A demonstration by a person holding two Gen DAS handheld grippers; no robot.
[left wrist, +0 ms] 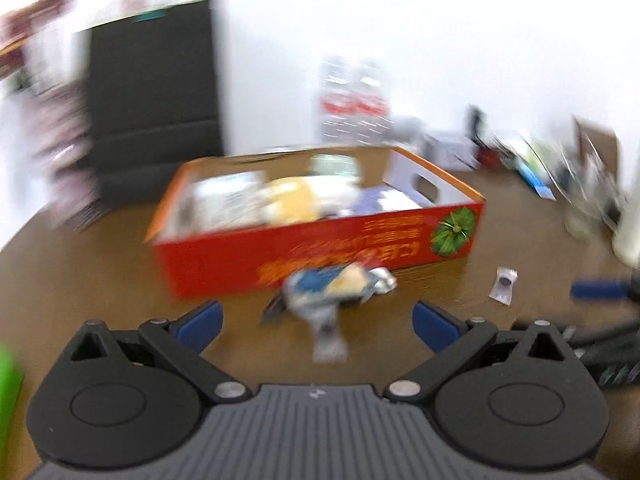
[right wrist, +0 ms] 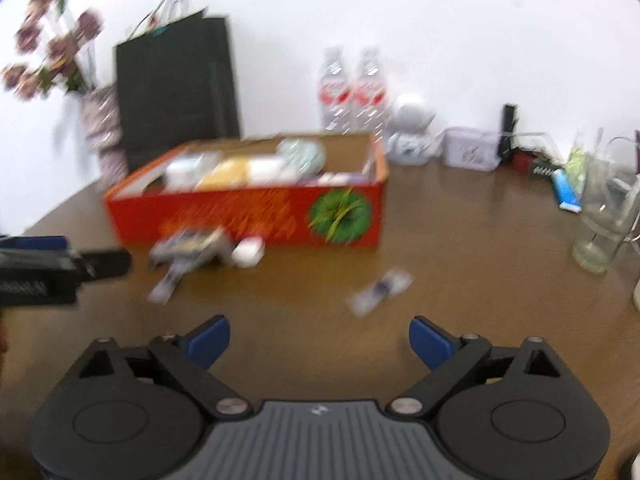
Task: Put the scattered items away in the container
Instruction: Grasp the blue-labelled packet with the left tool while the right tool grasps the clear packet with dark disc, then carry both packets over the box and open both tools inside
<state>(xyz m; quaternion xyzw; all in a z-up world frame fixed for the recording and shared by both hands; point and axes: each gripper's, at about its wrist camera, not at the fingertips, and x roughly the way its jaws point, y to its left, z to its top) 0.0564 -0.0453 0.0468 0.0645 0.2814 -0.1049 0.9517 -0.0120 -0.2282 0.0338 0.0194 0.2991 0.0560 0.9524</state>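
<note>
A red and orange cardboard box [left wrist: 320,248] [right wrist: 248,216] sits on the brown table, holding several packets. In front of it lies a blue and yellow snack packet [left wrist: 332,284] [right wrist: 192,248] with a crumpled white wrapper [left wrist: 382,280] [right wrist: 248,250] beside it. A small clear sachet [left wrist: 504,284] [right wrist: 380,290] lies further right. My left gripper [left wrist: 318,324] is open, empty, just short of the snack packet. My right gripper [right wrist: 320,344] is open, empty, short of the sachet. The left gripper also shows at the left edge of the right wrist view [right wrist: 52,268].
A black paper bag [right wrist: 176,84], a flower vase [right wrist: 100,128], two water bottles [right wrist: 352,88], a white figure [right wrist: 410,128], a small white box [right wrist: 470,154] and a glass jug [right wrist: 604,216] stand along the back and right. A green object [left wrist: 8,384] is at the left.
</note>
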